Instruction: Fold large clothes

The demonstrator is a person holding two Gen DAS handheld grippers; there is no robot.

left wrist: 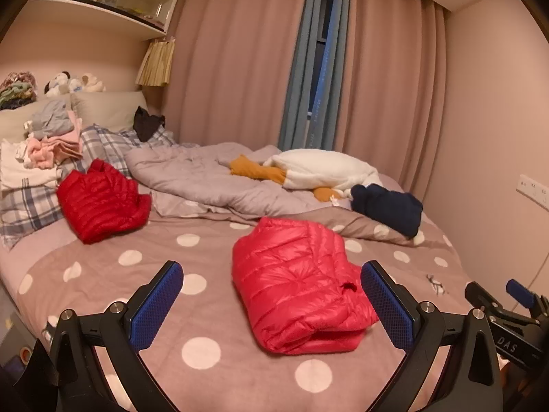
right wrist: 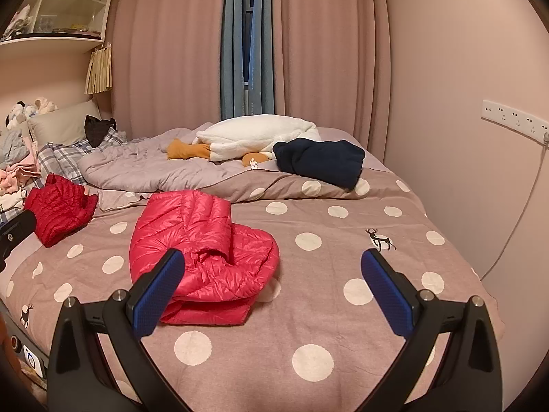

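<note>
A pink-red puffer jacket (left wrist: 302,281) (right wrist: 202,250) lies folded into a compact bundle on the polka-dot bedspread (left wrist: 164,295) (right wrist: 343,240). My left gripper (left wrist: 272,304) hovers open above the bed, its right pad beside the jacket's near right corner, holding nothing. My right gripper (right wrist: 272,295) is open too, with its left finger over the jacket's near edge and nothing between the pads. A darker red puffer jacket (left wrist: 103,201) (right wrist: 60,207) sits folded further back on the left. The right gripper's body shows at the left wrist view's right edge (left wrist: 507,319).
A crumpled grey duvet (left wrist: 206,178) (right wrist: 154,168), a white goose plush (left wrist: 326,168) (right wrist: 260,137) and a navy garment (left wrist: 387,207) (right wrist: 322,159) lie across the far half of the bed. Plaid pillows (left wrist: 31,206) and piled clothes (left wrist: 51,147) sit at left. A wall is close on the right.
</note>
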